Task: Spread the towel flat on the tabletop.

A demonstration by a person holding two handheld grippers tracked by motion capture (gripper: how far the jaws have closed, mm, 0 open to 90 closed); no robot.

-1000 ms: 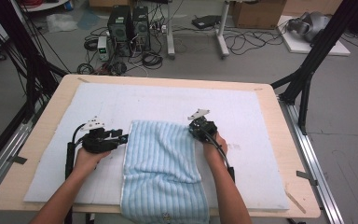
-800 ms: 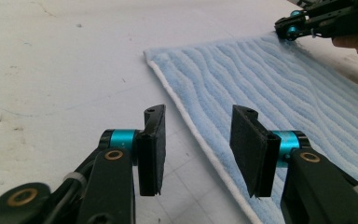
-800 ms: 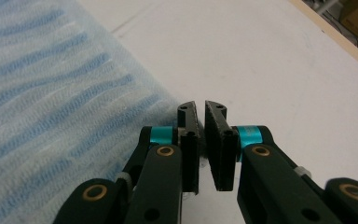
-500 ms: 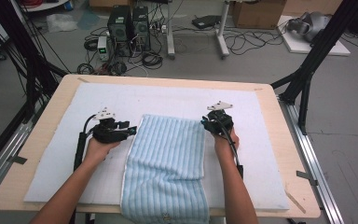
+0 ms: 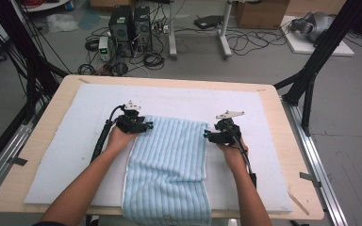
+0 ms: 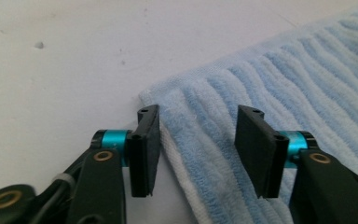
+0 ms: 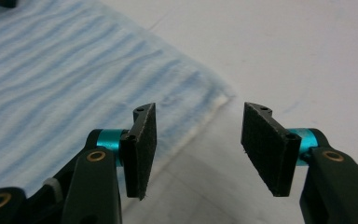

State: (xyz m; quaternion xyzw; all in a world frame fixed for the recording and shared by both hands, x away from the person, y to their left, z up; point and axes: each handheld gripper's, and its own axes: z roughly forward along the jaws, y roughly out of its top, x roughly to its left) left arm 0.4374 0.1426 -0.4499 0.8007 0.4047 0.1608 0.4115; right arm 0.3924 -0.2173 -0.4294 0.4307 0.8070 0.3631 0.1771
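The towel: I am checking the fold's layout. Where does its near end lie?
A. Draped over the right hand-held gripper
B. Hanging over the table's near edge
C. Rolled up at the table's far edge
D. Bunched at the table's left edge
B: in the high view the blue striped towel runs from between the two hand-held grippers toward the person and drops past the near edge of the table.

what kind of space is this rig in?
Most likely a lab or workshop set up for recording. A wooden table with a white foam pad stands inside a black metal frame, with black computer towers and loose cables on the grey floor.
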